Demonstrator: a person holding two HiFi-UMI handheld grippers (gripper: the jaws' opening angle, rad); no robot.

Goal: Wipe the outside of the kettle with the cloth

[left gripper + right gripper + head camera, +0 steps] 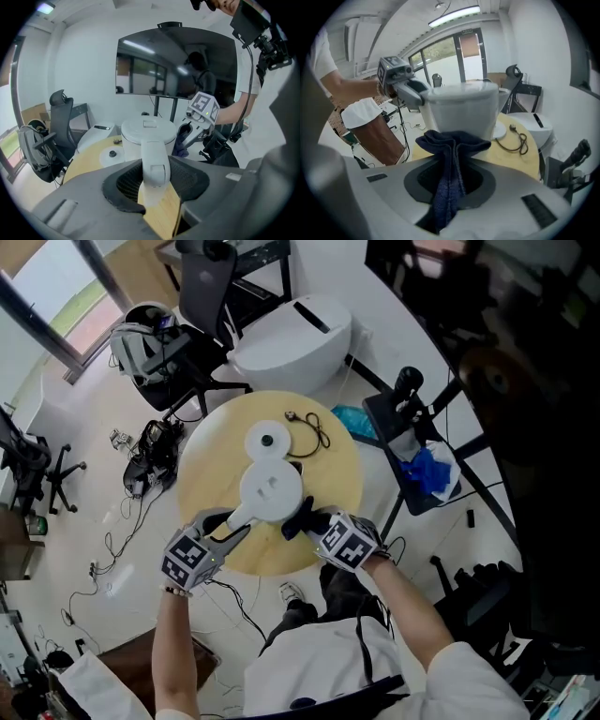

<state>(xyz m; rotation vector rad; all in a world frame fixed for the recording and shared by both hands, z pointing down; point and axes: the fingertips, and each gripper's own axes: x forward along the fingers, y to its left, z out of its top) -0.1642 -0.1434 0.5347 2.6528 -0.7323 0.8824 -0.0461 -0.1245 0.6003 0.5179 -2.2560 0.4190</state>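
Over the round wooden table (pixel 342 465), left gripper (pixel 232 529) clamps kettle handle (pixel 154 161); right gripper (pixel 315 521) clamps cloth (pixel 449 180).

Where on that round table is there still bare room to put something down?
The table is bare along its left side, beside the white base and the kettle, and on its right edge past the cord. The near edge is crowded: the left gripper and the right gripper with the cloth meet there.

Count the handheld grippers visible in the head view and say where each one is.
2. The left gripper, at the table's near-left edge, grips the handle of the kettle. The right gripper, just right of it, holds the dark cloth by the kettle's side. None seems hidden.
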